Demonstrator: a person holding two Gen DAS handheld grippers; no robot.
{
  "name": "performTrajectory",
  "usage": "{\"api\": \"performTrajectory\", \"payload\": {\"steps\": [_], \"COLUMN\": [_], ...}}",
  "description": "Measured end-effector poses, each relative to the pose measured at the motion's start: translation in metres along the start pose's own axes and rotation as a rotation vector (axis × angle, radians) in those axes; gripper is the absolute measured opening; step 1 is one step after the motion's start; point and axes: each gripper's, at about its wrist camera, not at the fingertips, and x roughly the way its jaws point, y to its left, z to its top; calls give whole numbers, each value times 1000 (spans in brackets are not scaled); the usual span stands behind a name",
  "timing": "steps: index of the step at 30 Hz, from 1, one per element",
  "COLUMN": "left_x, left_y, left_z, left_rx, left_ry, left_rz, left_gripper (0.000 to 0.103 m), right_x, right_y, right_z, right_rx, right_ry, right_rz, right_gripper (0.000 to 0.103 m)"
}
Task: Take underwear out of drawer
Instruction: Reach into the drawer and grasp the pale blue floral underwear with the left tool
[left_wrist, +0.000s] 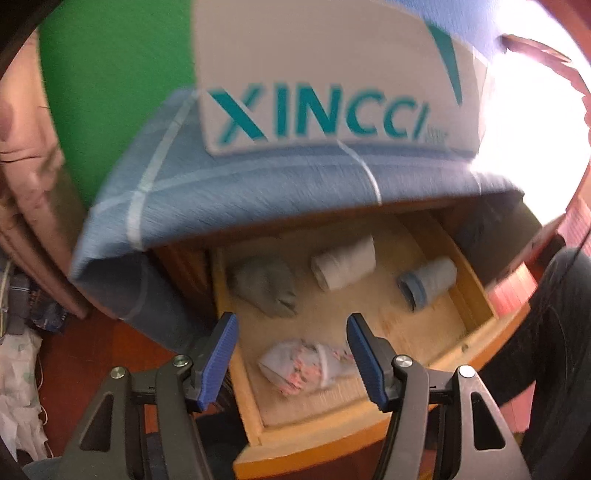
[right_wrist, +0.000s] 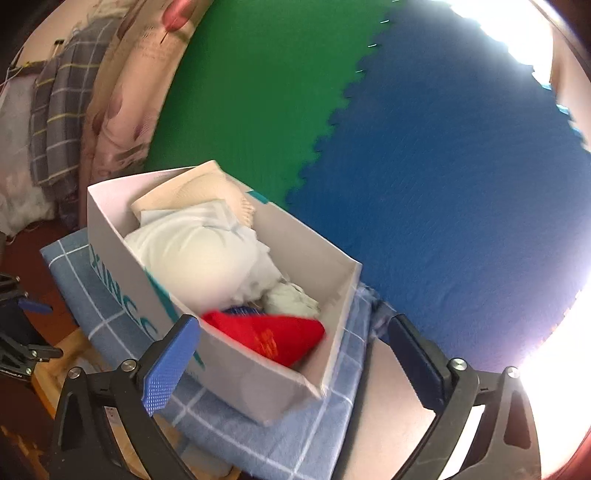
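- Left wrist view: the left gripper (left_wrist: 291, 354) is held with its blue-padded fingers (left_wrist: 218, 354) apart and nothing between them, above the near left part of the open wooden drawer (left_wrist: 469, 291).
- Directly below the gap, a folded pale piece of underwear with pink print (left_wrist: 306, 367) is seen lying on the drawer floor near the front edge, not touched by either pad.
- Further back, a grey bundle (left_wrist: 264, 286), a white roll (left_wrist: 343, 267) and a blue-and-grey roll (left_wrist: 426, 282) are spread apart, with bare floor left between them.
- The drawer's back is overhung by a blue checked cloth (left_wrist: 229, 184), so open room is found only toward the front.
- On the cloth a white box (left_wrist: 325, 70) is set; teal letters reading "XINCC" are printed on its side, and the smaller writing after them is too blurred to be read.
- Right wrist view: the right gripper (right_wrist: 295, 350) is shown with its fingers (right_wrist: 168, 365) wide apart and empty, straddling the near corner of the same box.
- A red garment with orange print that cannot be read (right_wrist: 269, 339) is lying in that corner, beside white and cream fabric (right_wrist: 199, 254).
- Behind the box, green and blue foam matting (right_wrist: 443, 184) is seen.
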Motion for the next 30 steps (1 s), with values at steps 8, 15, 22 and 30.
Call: {"api": "performTrajectory", "payload": {"steps": [8, 15, 22, 30], "left_x": [51, 96, 139, 179], "left_y": [-27, -62, -36, -5], "left_z": [-4, -3, -6, -32], "left_rx": [58, 344, 118, -135], "left_ry": [244, 490, 673, 802], "left_rz": [14, 44, 17, 218], "left_gripper": [62, 62, 65, 65], "right_x": [-54, -54, -73, -61], "right_y": [-27, -35, -61, -79], "right_z": [-74, -138, -147, -131], "right_rx": [259, 385, 482, 579], "right_ry": [-144, -118, -219, -232], "right_rz": [-21, -35, -140, -76], "right_gripper": [102, 102, 102, 103]}}
